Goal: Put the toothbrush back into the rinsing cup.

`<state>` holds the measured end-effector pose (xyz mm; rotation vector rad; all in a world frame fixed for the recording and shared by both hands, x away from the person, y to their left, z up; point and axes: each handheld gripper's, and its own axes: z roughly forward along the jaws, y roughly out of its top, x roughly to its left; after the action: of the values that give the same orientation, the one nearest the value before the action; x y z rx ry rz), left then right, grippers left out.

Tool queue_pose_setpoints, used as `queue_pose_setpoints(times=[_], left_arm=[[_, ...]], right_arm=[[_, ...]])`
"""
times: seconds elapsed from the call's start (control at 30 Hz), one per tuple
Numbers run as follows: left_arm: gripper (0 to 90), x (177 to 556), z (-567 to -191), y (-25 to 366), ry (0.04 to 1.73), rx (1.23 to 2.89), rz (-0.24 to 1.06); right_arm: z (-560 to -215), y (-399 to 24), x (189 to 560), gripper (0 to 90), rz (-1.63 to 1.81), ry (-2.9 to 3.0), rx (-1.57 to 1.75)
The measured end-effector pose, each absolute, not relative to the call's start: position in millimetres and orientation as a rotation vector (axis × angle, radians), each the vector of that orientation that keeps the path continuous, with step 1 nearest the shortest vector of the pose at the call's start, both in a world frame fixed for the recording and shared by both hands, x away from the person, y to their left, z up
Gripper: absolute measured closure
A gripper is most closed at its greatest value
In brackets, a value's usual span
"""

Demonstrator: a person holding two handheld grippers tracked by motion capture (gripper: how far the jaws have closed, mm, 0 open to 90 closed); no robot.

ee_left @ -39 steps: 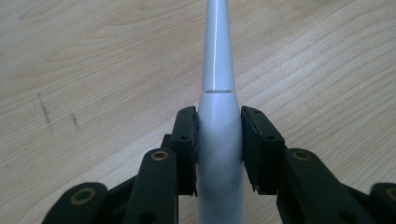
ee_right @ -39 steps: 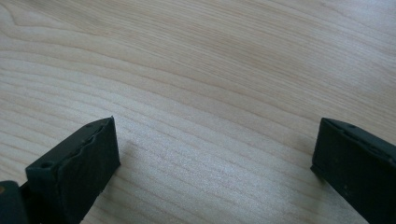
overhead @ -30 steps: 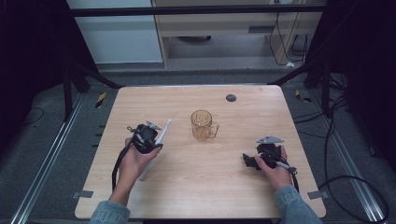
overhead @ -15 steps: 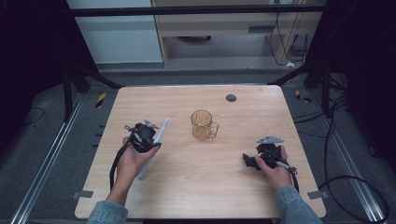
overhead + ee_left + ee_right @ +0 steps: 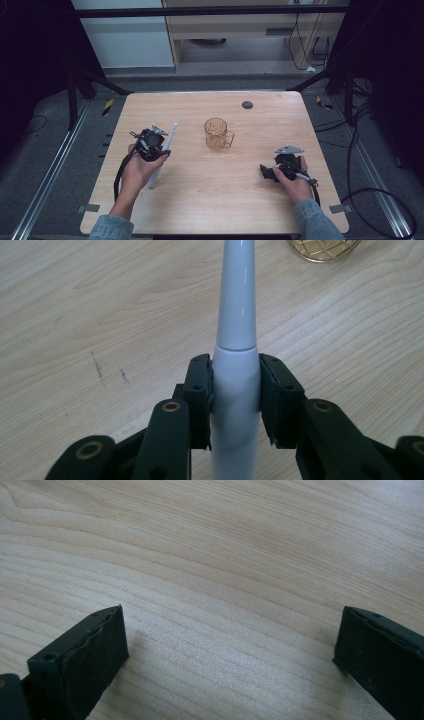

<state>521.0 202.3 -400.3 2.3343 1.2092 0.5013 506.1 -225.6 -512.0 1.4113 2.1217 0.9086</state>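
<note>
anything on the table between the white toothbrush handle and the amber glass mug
Nothing: in the high view only bare wood of the table lies between the white toothbrush handle, clamped in the left claw, and the amber glass mug.

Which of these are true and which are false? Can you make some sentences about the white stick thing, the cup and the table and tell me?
1. The left hand-held gripper is shut on the white toothbrush handle. True.
2. The amber glass mug lies tipped on its side. False: it stands upright on the wooden table.
3. The right hand-held gripper holds a spoon. False: its jaws stand open with nothing between them.
4. The toothbrush handle is inside the mug. False: it is left of the mug, apart from it.
5. A small dark disc sits near the table's far edge. True.
</note>
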Motion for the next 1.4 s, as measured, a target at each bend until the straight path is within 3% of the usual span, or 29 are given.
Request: queue_pose_setpoints(times=[0.87, 1.4], left_arm=[[67.7, 534, -365, 204, 1.098, 2.209, 0.576], [67.7, 552, -361, 198, 1.007, 2.137, 0.603]], right_arm=[[-512, -226, 506, 0.8, 0.909, 2.122, 1.411], [-512, -226, 506, 0.8, 0.909, 2.122, 1.41]])
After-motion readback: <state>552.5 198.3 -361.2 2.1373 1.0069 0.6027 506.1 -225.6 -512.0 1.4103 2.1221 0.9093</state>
